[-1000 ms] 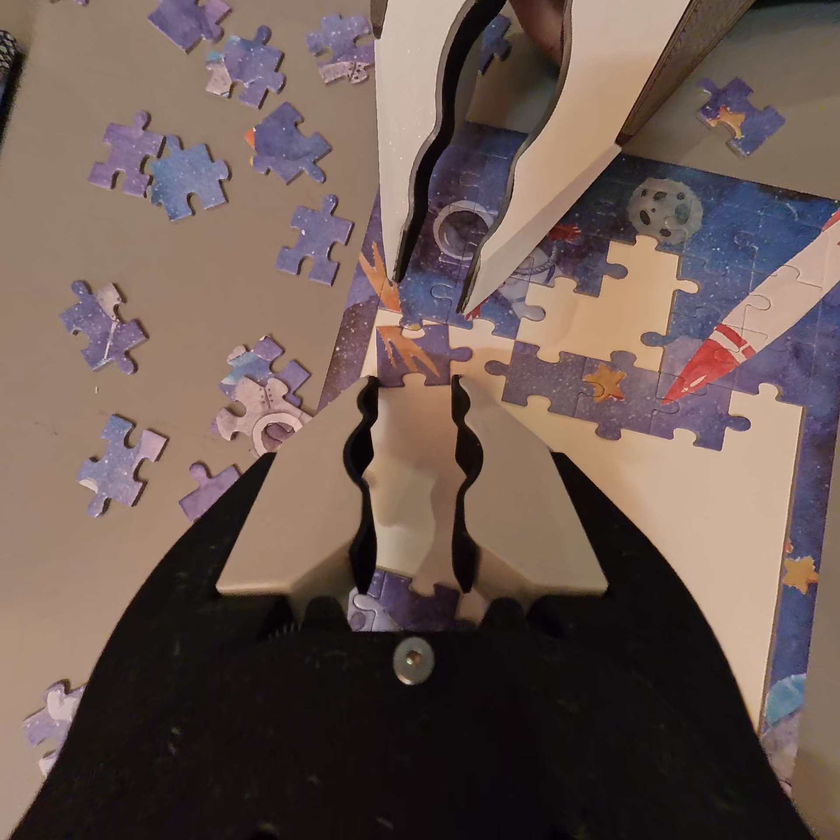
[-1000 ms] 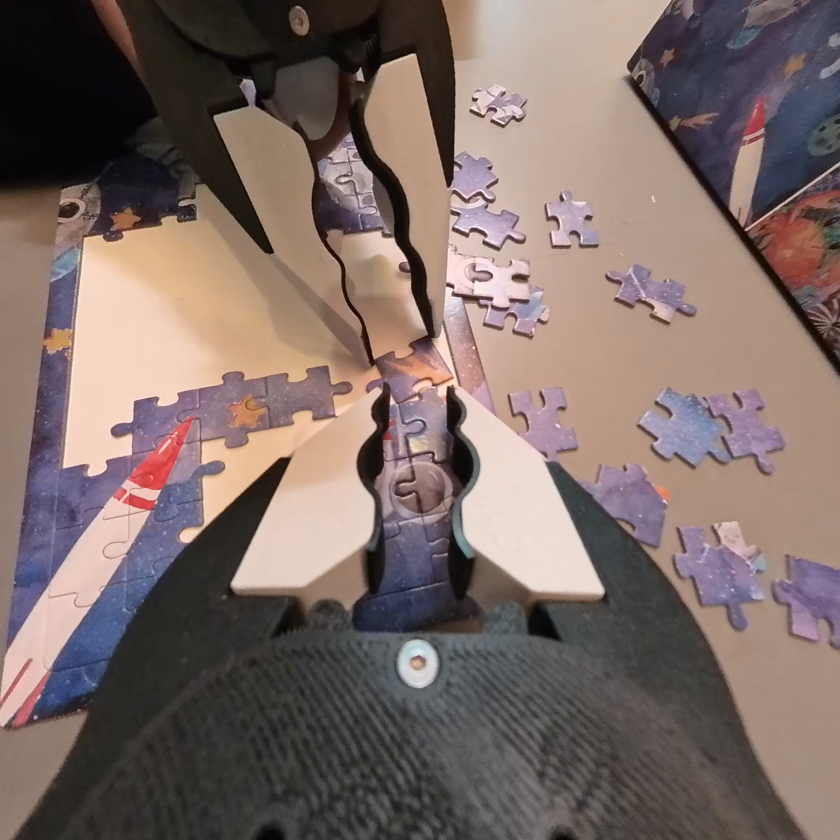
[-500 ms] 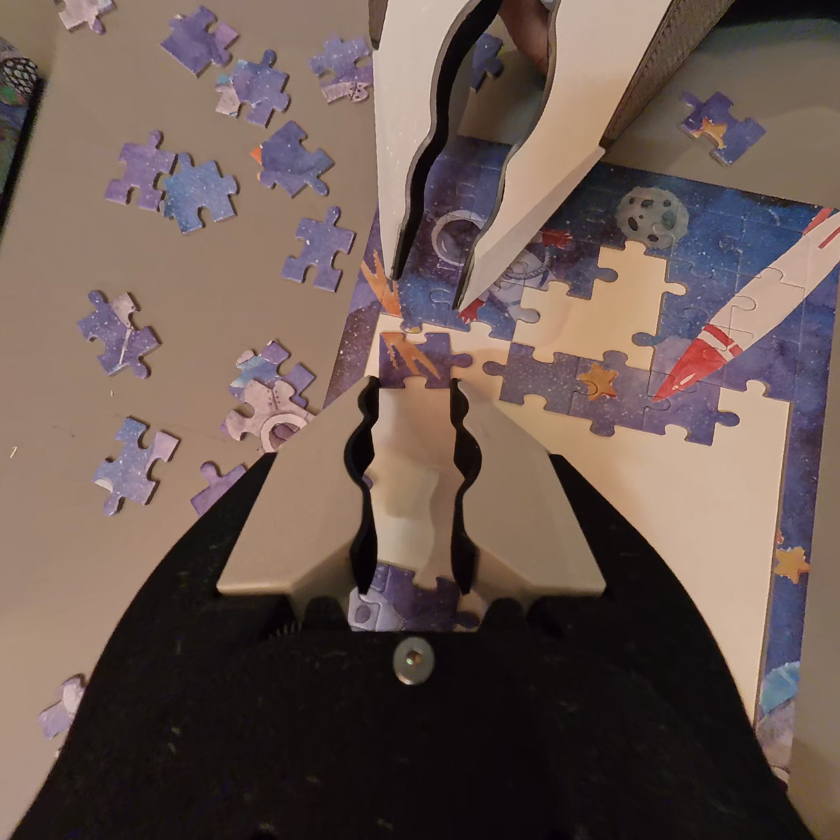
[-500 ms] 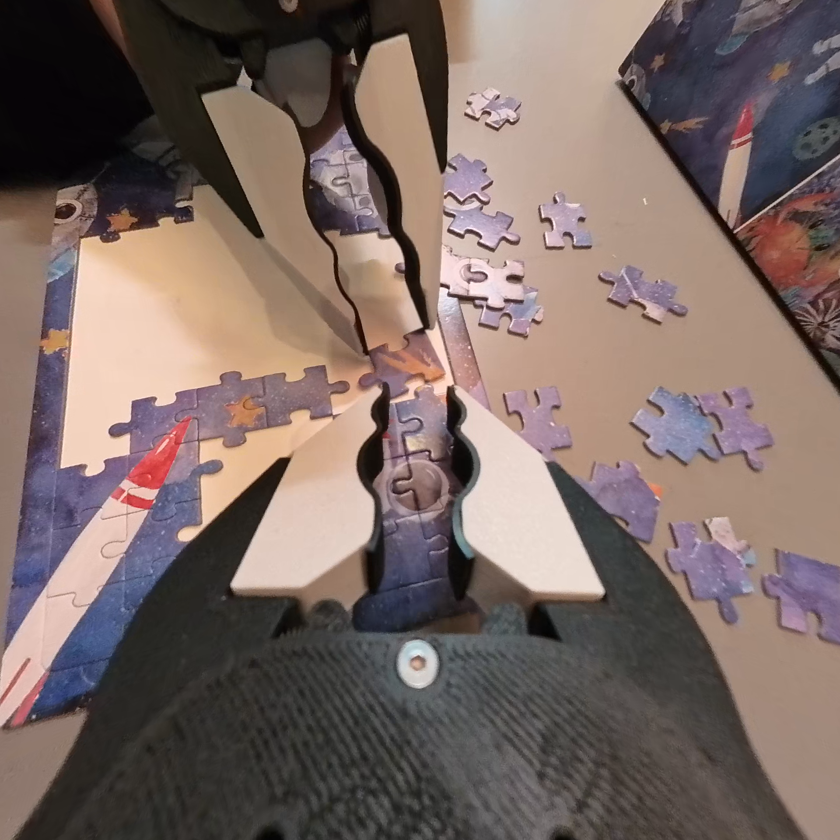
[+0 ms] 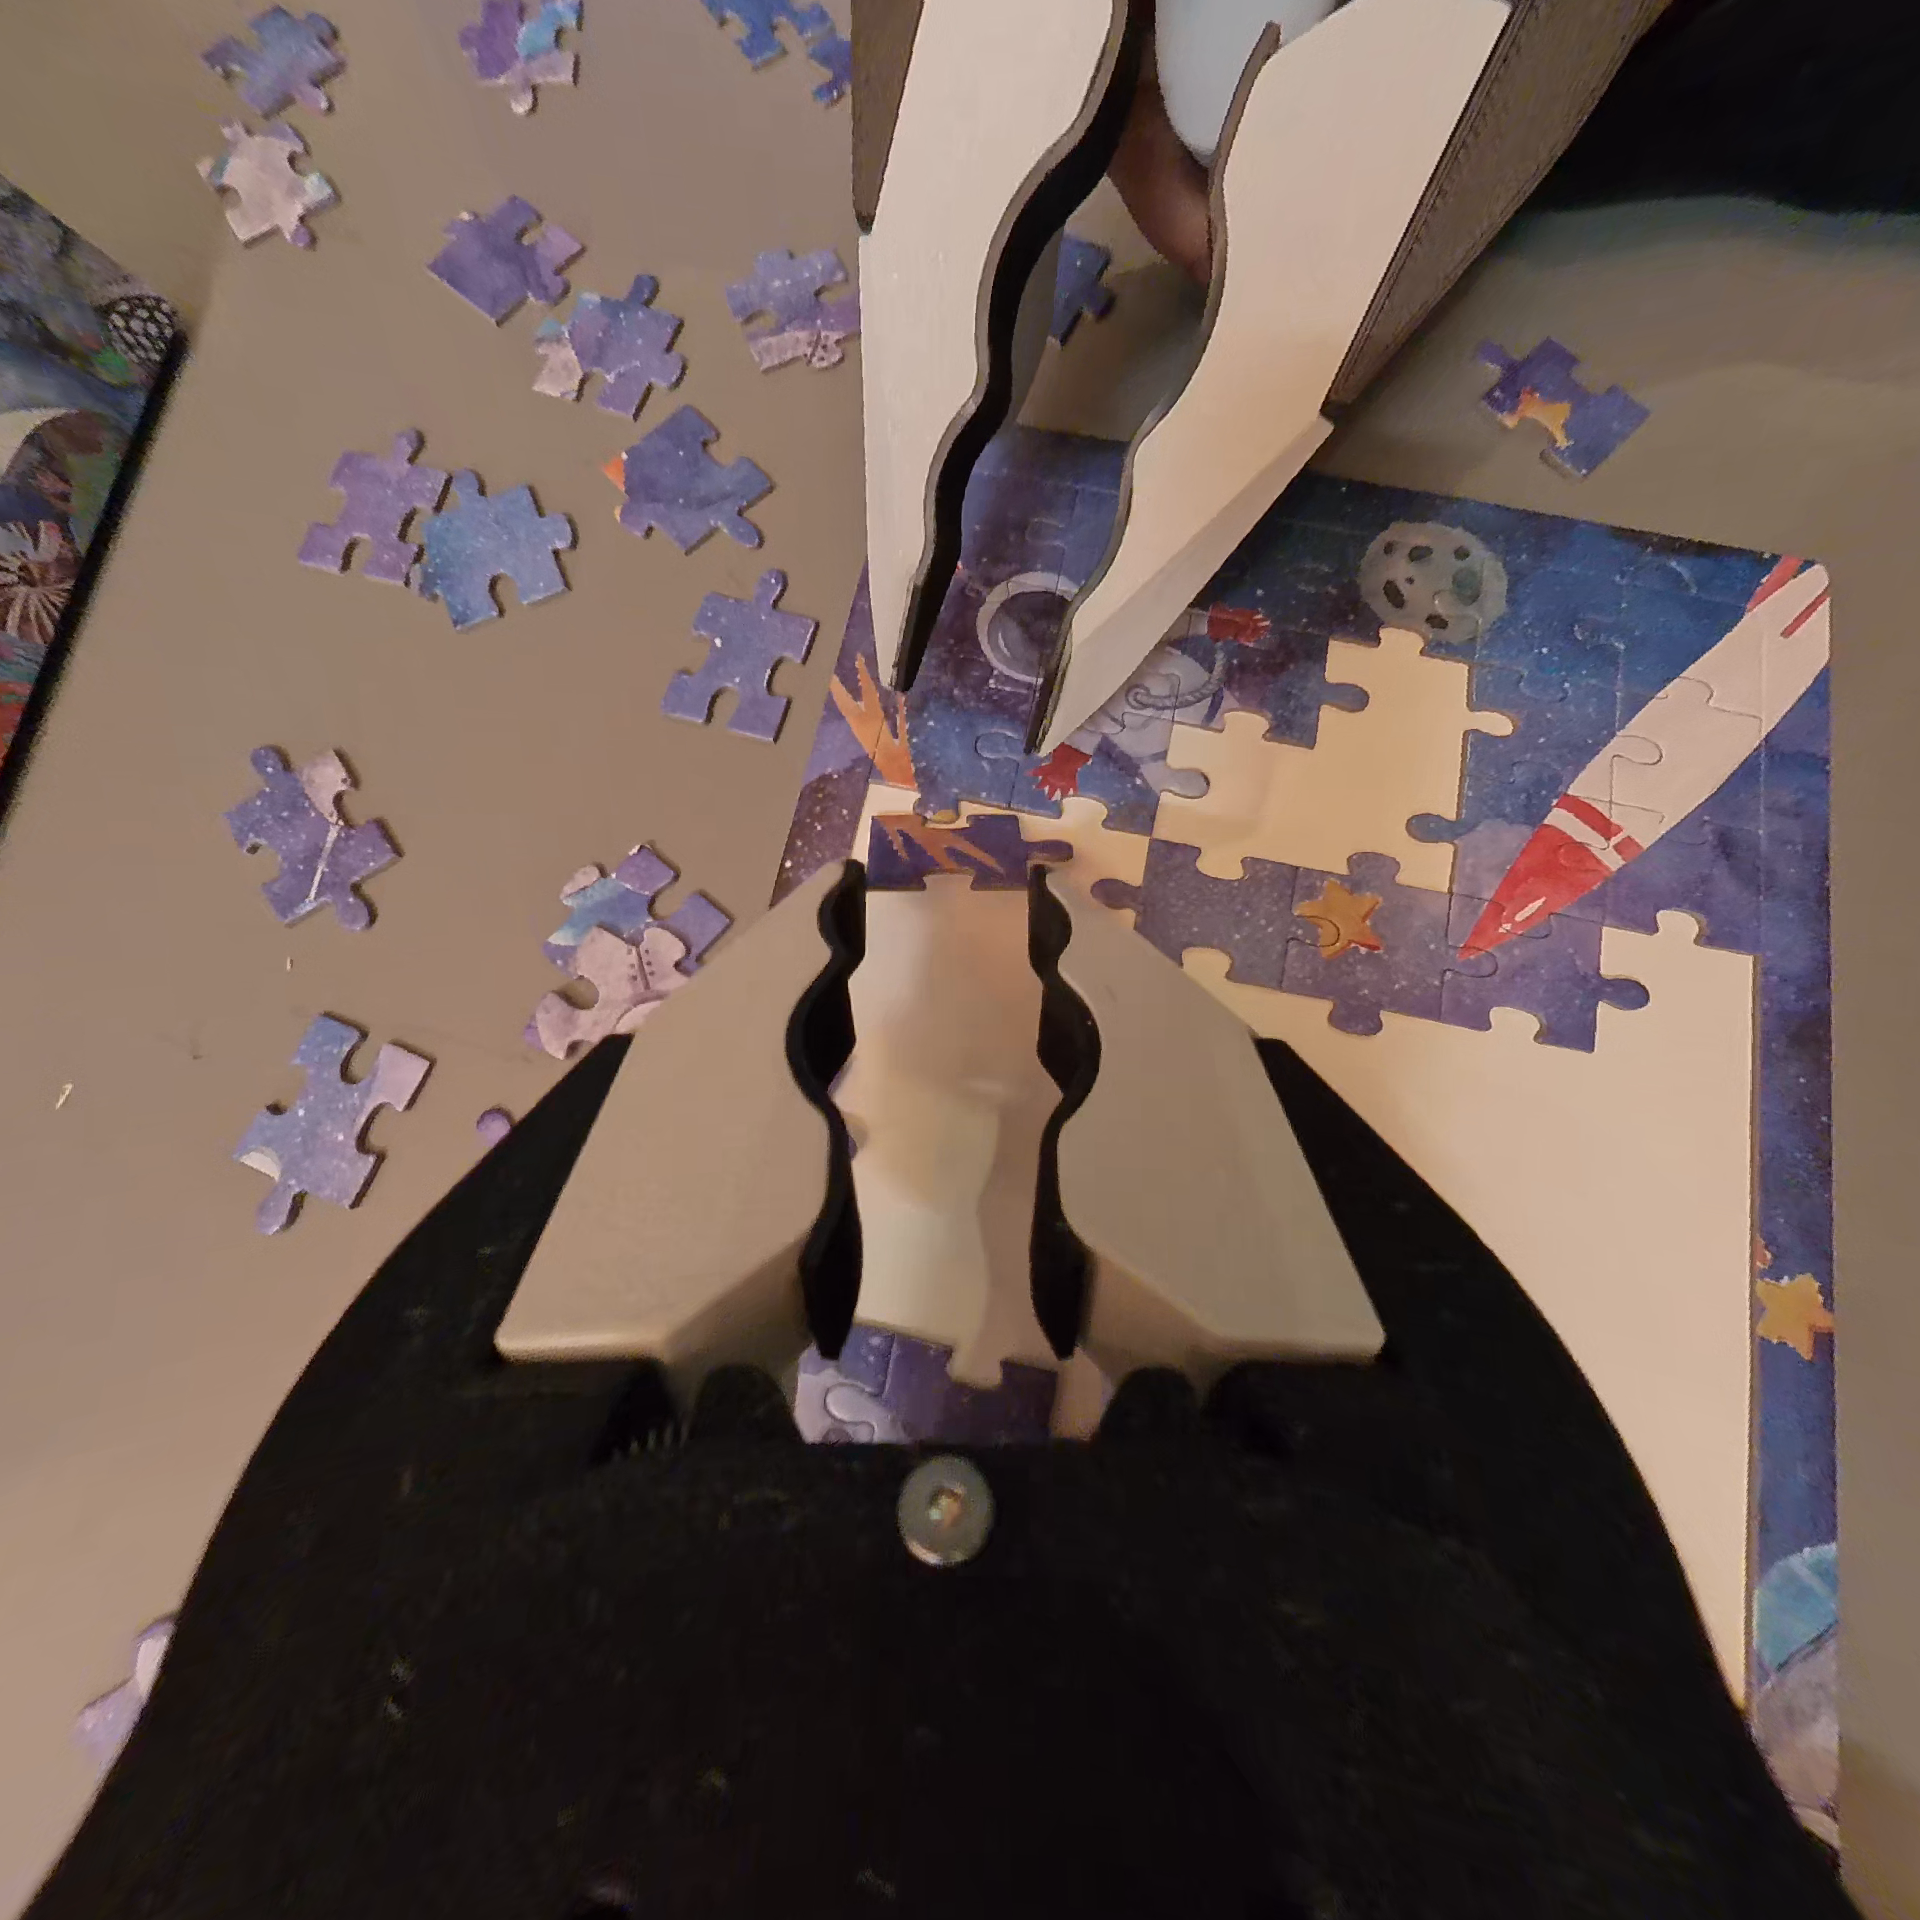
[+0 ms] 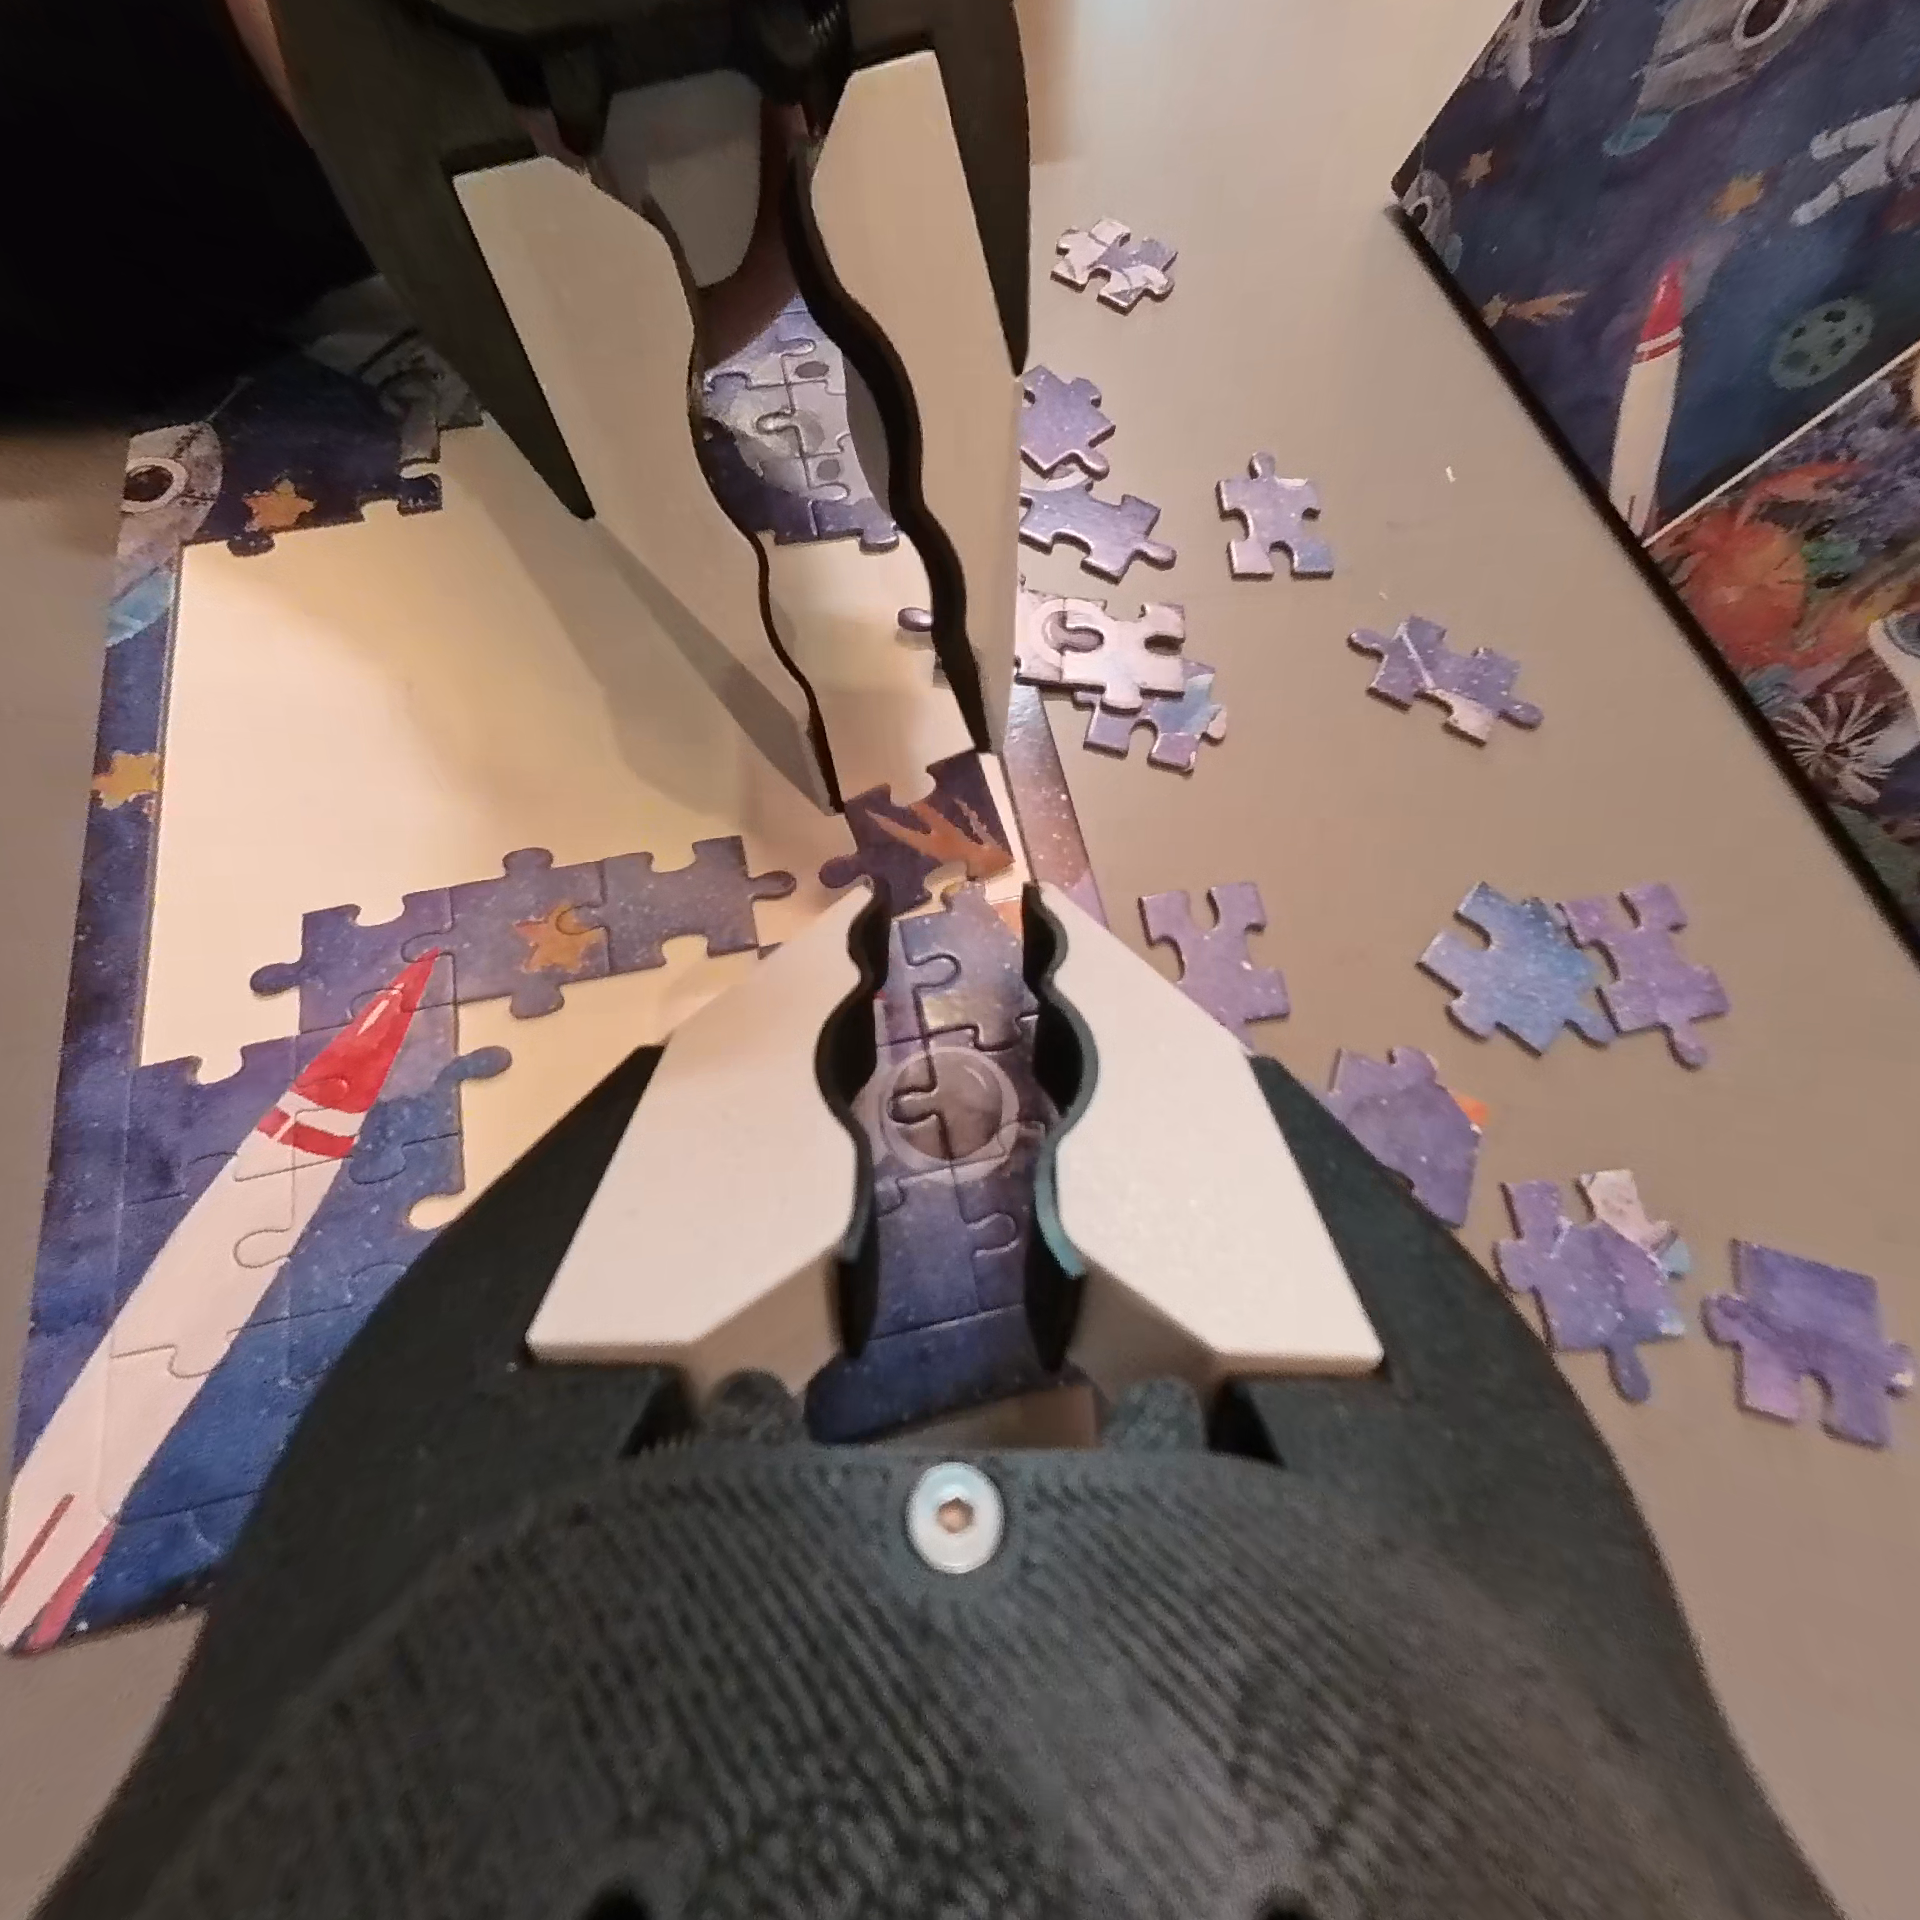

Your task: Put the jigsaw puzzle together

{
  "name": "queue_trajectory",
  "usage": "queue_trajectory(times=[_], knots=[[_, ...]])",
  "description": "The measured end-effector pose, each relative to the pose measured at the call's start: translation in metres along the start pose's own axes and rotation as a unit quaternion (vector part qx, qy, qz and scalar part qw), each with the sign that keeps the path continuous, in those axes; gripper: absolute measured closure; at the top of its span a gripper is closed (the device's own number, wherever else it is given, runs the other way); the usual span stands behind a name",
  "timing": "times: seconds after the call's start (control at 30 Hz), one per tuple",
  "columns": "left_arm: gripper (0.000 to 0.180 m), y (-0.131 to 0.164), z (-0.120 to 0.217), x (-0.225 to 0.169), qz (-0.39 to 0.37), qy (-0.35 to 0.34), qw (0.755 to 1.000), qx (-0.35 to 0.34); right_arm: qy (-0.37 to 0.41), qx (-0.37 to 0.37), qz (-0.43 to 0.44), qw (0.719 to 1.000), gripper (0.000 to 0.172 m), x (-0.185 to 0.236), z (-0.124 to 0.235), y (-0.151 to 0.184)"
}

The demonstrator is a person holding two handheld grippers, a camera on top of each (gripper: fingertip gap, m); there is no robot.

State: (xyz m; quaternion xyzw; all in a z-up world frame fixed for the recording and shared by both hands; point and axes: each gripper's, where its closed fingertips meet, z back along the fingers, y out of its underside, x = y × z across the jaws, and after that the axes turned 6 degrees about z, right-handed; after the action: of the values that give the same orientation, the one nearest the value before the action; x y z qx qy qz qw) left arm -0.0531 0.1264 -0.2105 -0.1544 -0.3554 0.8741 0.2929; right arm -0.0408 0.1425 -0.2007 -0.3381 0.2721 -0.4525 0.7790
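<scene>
A cream puzzle tray (image 5: pixel 1455 1195) with a blue border holds a partly joined space picture. A loose piece with orange streaks (image 5: pixel 966 847) lies in the tray's corner against the joined pieces. My left gripper (image 5: pixel 943 883) is open, with its fingertips at that piece's near edge and nothing between the pads. In the right wrist view the left gripper (image 6: pixel 906 774) comes down from above onto the same piece (image 6: pixel 925 831). My right gripper (image 6: pixel 948 899) is open and empty, low over the joined astronaut-helmet pieces (image 6: pixel 935 1112). It also shows in the left wrist view (image 5: pixel 971 707).
Several loose purple-blue pieces (image 5: pixel 488 540) lie scattered on the grey table beside the tray, and they also show in the right wrist view (image 6: pixel 1507 966). One piece (image 5: pixel 1558 405) lies beyond the tray. A picture box (image 6: pixel 1766 312) stands at the table's side. Both grippers' tips are close together, under 4 cm apart.
The orange-streaked piece has slid closer to the joined pieces ahead of my left fingertips. Both grippers stay open at about the same width. The right gripper has barely moved.
</scene>
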Motion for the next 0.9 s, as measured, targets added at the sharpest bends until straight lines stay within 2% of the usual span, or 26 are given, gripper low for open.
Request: queue_trajectory(times=[0.13, 0.33, 0.47, 0.63, 0.9], knots=[[0.15, -0.002, -0.001, 0.001, 0.004, 0.003, 1.0, -0.011, 0.004, -0.002, 0.003, 1.0, 0.148, 0.0, 0.002, -0.002], [0.148, 0.02, -0.005, 0.008, -0.002, -0.009, 0.999, 0.048, 0.008, -0.006, 0.006, 1.0, 0.148, -0.001, 0.005, -0.004], [0.147, 0.017, 0.0, 0.006, -0.002, -0.003, 0.999, 0.042, 0.01, -0.005, 0.007, 1.0, 0.148, -0.001, 0.005, -0.004], [0.132, 0.01, -0.005, -0.001, 0.014, 0.018, 0.999, 0.023, 0.009, -0.003, 0.007, 1.0, 0.148, -0.001, 0.004, -0.004], [0.136, 0.012, -0.013, 0.002, 0.017, -0.014, 0.999, 0.039, 0.01, -0.003, 0.006, 1.0, 0.148, -0.001, 0.004, -0.003]])
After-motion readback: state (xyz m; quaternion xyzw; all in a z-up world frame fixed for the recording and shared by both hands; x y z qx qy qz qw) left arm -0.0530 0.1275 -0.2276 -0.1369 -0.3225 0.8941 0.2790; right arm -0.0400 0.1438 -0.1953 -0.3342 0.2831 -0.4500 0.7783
